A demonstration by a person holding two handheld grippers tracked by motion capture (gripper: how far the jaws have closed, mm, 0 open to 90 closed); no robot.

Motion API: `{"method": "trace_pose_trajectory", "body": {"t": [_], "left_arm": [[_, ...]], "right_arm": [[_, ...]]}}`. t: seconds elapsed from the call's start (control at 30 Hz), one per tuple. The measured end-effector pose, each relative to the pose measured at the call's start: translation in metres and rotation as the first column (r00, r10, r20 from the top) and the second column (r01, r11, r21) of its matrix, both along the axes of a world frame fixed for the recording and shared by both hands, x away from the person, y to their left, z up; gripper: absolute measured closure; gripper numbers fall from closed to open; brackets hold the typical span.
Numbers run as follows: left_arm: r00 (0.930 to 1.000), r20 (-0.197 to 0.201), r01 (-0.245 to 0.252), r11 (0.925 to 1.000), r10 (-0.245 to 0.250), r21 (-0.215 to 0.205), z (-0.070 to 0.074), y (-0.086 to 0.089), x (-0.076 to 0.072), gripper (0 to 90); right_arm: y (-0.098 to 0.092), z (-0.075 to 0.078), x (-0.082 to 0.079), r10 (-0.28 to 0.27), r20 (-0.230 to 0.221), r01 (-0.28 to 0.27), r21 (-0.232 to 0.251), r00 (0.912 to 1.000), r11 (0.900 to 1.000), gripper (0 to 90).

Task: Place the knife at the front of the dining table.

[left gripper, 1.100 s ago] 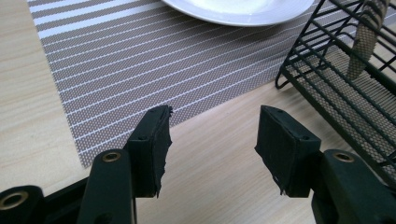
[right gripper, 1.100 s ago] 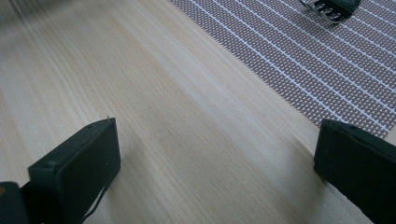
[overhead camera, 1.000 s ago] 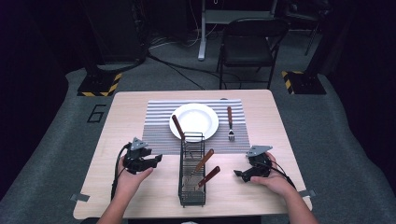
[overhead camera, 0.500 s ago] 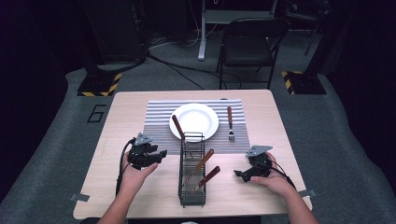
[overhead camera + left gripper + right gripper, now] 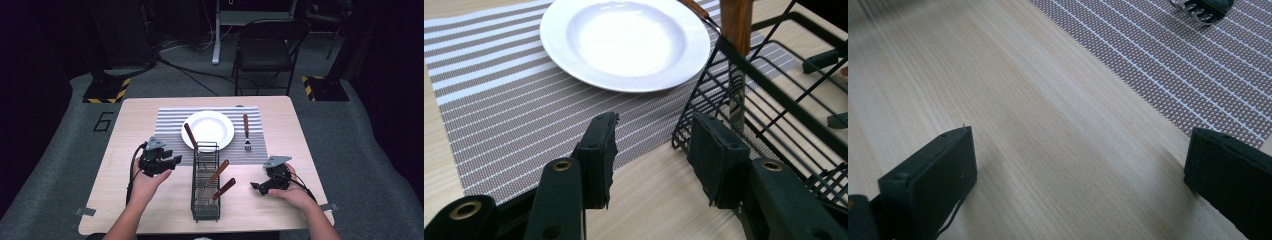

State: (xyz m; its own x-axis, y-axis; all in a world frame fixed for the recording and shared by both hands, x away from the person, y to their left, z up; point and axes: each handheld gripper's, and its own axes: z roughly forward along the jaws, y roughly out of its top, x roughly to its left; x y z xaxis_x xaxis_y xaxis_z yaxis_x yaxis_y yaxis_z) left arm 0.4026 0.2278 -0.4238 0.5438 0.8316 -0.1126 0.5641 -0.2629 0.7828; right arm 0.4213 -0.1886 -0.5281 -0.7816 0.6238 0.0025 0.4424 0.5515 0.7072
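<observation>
a: in the high view, what is being laid out on the tabletop (image 5: 140,125)?

b: a place setting is being built: a white plate (image 5: 207,130) is sitting on a striped placemat (image 5: 170,122), a fork (image 5: 246,131) is lying to its right, and a wire rack (image 5: 205,182) holding wooden-handled utensils (image 5: 218,181) is being kept just in front, probably for easy reach. the left gripper (image 5: 167,162) is being held beside the rack, the right gripper (image 5: 257,187) low near the edge.

a: and in the left gripper view?

b: the jaws have just been closing and are standing half open, with nothing between them; the rack's corner (image 5: 724,75) is being faced.

a: the right gripper view?

b: the jaws are being held wide apart over bare wood, gripping nothing.
</observation>
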Motion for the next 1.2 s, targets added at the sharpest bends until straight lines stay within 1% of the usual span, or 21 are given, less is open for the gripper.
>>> {"method": "trace_pose_trajectory", "body": {"t": [0.03,0.07,0.1,0.27,0.3,0.5,0.63,0.67,0.7,0.87,0.93,1.0,1.13,1.2], "left_arm": [[1.0,0.002,-0.007,0.9999,0.007,-0.009,0.001,-0.001,0.0,53.2],[1.0,0.002,0.004,1.0,-0.004,-0.006,0.004,-0.002,0.001,53.1],[0.9999,0.012,-0.001,0.9999,0.001,-0.01,0.005,-0.003,0.001,53.0],[0.9999,0.008,0.011,0.9999,-0.011,-0.004,0.013,-0.01,0.003,52.1],[0.9998,0.014,0.014,0.9999,-0.014,-0.004,0.014,-0.011,0.004,52.1],[0.9994,0.016,0.032,0.9995,-0.032,-0.005,0.022,-0.017,0.006,52.1],[0.9991,0.024,0.035,0.999,-0.034,-0.028,0.028,-0.02,0.008,52.1],[0.9988,0.028,0.04,0.9988,-0.039,-0.028,0.029,-0.02,0.008,52.1],[0.9988,0.031,0.039,0.9986,-0.038,-0.035,0.03,-0.022,0.009,52.1],[0.9985,0.024,0.05,0.998,-0.049,-0.039,0.03,-0.028,0.012,52.4],[0.9982,0.022,0.056,0.9974,-0.055,-0.045,0.029,-0.031,0.014,52.6],[0.9977,0.026,0.064,0.9961,-0.063,-0.06,0.027,-0.034,0.016,53.2],[0.9971,0.023,0.074,0.9952,-0.073,-0.064,0.025,-0.04,0.019,54.7],[0.9967,0.021,0.08,0.9952,-0.079,-0.056,0.024,-0.042,0.02,56.5]], "right_arm": [[0.0,0.0,0.0,0.0,-0.002,0.0,0.001,1.0,1.0,0.0],[0.0,0.0,0.0,0.0,-0.002,0.0,0.001,1.0,1.0,0.0],[0.0,0.0,0.0,0.0,-0.002,0.0,0.001,1.0,1.0,0.0],[0.0,0.0,0.0,-0.001,-0.001,0.001,0.0,1.0,1.0,0.0],[0.0,0.0,0.0,-0.001,-0.002,0.001,0.002,1.0,1.0,0.0],[0.0,0.0,0.0,0.0,-0.002,0.0,0.001,1.0,1.0,0.0],[0.0,0.0,0.0,0.0,0.0,0.0,-0.001,1.0,1.0,0.0],[0.0,0.0,0.0,0.0,-0.002,0.0,0.001,1.0,1.0,0.0],[0.0,0.0,0.0,-0.001,-0.002,0.001,0.001,1.0,1.0,0.0],[0.0,0.0,0.0,-0.001,-0.002,0.001,0.001,1.0,1.0,0.0],[0.0,0.0,0.0,0.0,-0.002,0.0,0.001,1.0,1.0,0.0],[0.0,0.0,0.0,0.0,-0.001,0.0,0.002,1.0,1.0,0.0],[0.0,0.0,0.0,0.0,-0.002,0.0,0.001,1.0,1.0,0.0],[0.0,0.0,0.0,0.0,-0.002,0.0,0.001,1.0,1.0,0.0]]}}
